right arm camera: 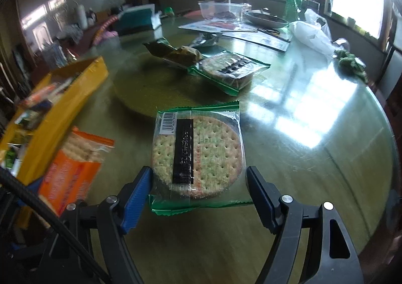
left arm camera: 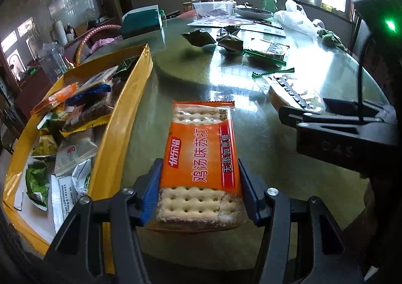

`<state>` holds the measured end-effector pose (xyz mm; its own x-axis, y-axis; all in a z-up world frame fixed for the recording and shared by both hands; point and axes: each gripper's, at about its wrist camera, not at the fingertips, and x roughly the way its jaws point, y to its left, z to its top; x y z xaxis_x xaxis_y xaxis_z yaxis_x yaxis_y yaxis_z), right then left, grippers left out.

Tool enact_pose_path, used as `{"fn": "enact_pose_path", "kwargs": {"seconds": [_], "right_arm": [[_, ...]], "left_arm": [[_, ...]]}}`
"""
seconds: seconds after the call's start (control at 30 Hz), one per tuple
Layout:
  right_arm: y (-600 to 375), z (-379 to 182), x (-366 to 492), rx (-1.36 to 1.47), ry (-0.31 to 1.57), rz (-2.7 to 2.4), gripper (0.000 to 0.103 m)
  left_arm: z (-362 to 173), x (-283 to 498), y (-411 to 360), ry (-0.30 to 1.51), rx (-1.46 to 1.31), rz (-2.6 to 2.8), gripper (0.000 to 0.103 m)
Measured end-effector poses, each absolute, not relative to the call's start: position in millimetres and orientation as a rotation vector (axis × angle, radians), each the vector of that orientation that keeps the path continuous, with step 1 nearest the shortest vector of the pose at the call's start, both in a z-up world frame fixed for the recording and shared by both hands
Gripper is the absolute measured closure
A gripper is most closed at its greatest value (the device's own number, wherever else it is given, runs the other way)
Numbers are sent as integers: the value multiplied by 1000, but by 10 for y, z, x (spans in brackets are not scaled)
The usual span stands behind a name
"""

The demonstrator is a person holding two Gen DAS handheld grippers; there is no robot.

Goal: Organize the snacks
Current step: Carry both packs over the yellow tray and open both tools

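Between our left gripper (left arm camera: 199,192) pads sits the orange cracker pack (left arm camera: 201,158), clamped, lifted over the glass table (left arm camera: 289,158). At nine o'clock, the yellow box (left arm camera: 118,133) holds snacks. Our right gripper (right arm camera: 199,198) gapes around the round cracker pack (right arm camera: 198,153), untouched.

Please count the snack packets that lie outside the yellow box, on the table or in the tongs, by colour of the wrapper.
Orange cracker packet, in the left tongs: 1
Green-edged round cracker packets: 2
Dark foil packets: 2
Total: 5
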<state>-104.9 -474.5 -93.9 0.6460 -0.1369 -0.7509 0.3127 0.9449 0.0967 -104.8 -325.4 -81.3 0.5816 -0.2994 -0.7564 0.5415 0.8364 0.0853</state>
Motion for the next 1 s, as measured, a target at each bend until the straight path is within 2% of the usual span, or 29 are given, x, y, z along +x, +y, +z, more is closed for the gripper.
{"fn": "enact_pose_path", "kwargs": {"seconds": [0.33, 0.57, 0.6, 0.63, 0.67, 0.77, 0.8, 0.83, 0.9, 0.97, 1.0], "right_arm": [[-4584, -768, -1090, 348, 762, -164, 31], [-4285, -481, -1004, 361, 696, -56, 33], [-4212, -426, -986, 349, 684, -38, 37], [-4162, -384, -965, 344, 672, -18, 68], [-4121, -359, -937, 344, 673, -1, 79], [-3991, -361, -728, 318, 723, -18, 80], [-3990, -401, -695, 308, 734, -28, 80], [-4006, -469, -633, 310, 752, -41, 75], [-4050, -585, -573, 366, 788, 14, 74], [-4033, -573, -612, 332, 768, 26, 48], [-4027, -565, -642, 308, 759, 5, 20]], "left_arm": [[-426, -1038, -2906, 837, 125, -595, 45], [25, -961, -2489, 750, 3, -590, 45], [91, -921, -2408, 738, -10, -572, 45], [138, -873, -2333, 726, -20, -553, 45], [194, -813, -2233, 711, -31, -529, 45], [225, -625, -2080, 716, -45, -462, 45], [210, -560, -2000, 725, -74, -449, 45], [189, -523, -1936, 729, -90, -448, 45], [137, -476, -1867, 730, -94, -443, 45], [55, -435, -1845, 744, -82, -438, 45], [34, -424, -1830, 753, -84, -438, 45]]}}
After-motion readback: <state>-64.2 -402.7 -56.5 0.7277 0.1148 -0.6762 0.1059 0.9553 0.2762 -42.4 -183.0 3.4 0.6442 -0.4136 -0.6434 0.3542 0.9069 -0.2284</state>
